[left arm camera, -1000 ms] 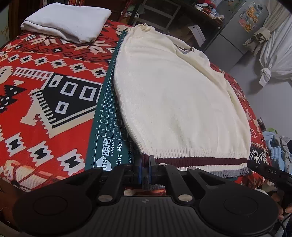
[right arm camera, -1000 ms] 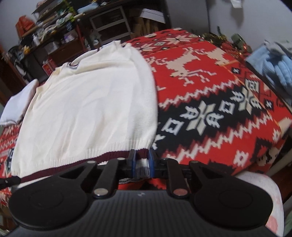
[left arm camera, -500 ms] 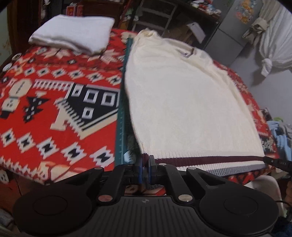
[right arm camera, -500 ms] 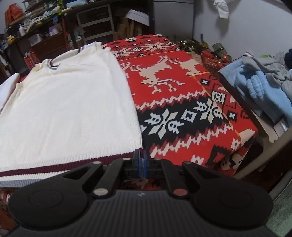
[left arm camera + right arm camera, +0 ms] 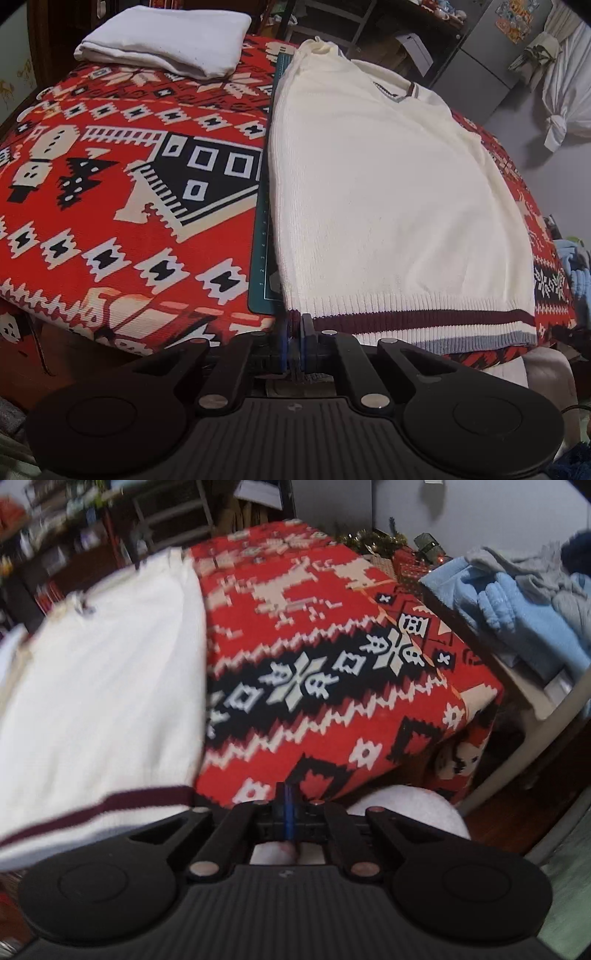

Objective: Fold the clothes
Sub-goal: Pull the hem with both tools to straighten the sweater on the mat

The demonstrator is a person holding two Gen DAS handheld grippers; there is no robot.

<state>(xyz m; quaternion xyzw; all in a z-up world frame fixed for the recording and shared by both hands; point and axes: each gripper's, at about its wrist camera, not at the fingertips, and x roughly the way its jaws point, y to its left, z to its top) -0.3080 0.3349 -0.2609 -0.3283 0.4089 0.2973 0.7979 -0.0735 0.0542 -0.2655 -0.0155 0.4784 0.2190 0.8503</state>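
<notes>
Since half a second ago the right tool [image 5: 289, 801] has let go of the sweater's hem and slid off to the right; its blue pads now press together with nothing between them, above the red patterned cloth [image 5: 332, 602]. That view is blurred by motion.

On the other side, the left tool [image 5: 294, 330] is still clamped tight on the near left corner of the cream sweater [image 5: 388, 192], its blue pads pinching the ribbed hem [image 5: 424, 319] at the maroon stripe. This sweater lies spread flat on the tabletop, neckline at the far end, hem at the near edge, with its left side over a green cutting mat [image 5: 263, 236] of which only a narrow strip shows.

A folded white garment [image 5: 166, 38] sits at the far left corner of the tabletop, well apart from the sweater. Light blue and grey clothes [image 5: 517, 609] are heaped on a surface to the right of the tabletop; no container is visible.
</notes>
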